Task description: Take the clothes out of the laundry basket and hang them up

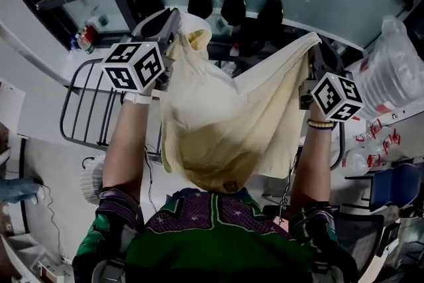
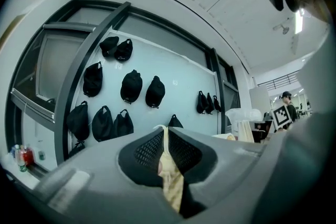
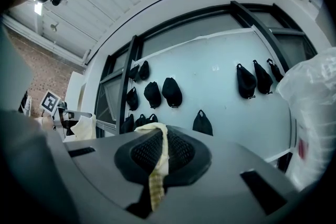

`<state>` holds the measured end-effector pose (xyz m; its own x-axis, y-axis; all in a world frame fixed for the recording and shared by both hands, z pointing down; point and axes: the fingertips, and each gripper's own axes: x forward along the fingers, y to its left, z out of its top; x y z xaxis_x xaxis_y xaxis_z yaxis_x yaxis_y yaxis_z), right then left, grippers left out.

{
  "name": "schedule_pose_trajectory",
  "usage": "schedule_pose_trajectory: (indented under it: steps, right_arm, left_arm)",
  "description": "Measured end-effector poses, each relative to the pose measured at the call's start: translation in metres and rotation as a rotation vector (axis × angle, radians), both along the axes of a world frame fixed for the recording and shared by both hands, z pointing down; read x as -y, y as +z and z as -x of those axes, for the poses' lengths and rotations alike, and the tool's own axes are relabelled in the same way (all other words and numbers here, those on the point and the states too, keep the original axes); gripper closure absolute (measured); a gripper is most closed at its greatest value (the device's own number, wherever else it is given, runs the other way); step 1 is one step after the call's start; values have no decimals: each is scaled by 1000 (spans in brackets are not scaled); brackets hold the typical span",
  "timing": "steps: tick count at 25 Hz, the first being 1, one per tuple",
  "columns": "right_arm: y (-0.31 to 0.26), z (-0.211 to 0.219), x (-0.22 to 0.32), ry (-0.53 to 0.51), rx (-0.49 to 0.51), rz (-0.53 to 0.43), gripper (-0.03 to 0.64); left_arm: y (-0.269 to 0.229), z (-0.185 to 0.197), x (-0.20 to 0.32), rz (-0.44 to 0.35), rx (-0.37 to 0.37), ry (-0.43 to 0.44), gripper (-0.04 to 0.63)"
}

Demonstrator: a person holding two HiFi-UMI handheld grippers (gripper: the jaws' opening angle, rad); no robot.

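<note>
Both tongs are clamped on 1 cream garment, each at a top corner. At the left, my left tongs have their jaws squeezed nearly together on a thin fold of the cloth, which runs as a pale strip between them in the left gripper view. From there the garment spreads across in front of my chest. Its top edge sags between the 2 grips and its body hangs free in a loose pouch, touching nothing below. At the right, my right tongs are shut just as tight on the other corner, a narrow band of cloth pinched between the jaws.

I judge the garment is out of the basket and the hanging step is in hand. The next move calls for both grips holding firm while I carry the top edge to a rail, perhaps the dark wire rack beyond my left forearm, and drape it evenly.
</note>
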<state>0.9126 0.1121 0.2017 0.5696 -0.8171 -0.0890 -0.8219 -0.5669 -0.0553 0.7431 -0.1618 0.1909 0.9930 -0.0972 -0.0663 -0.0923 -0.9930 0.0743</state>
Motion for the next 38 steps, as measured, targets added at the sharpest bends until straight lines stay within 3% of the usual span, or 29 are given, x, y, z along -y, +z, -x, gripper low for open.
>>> schedule_pose_trajectory:
  steps: [19, 27, 38]
  right_arm:
    - [26, -129, 18, 30, 47, 21, 616]
    - [84, -152, 31, 36, 128, 97, 615]
    - [161, -143, 37, 10, 242, 172, 615]
  left_arm:
    - [8, -99, 55, 35, 16, -95, 560]
    - [71, -121, 62, 80, 117, -91, 560]
    - [156, -118, 42, 137, 225, -77, 560]
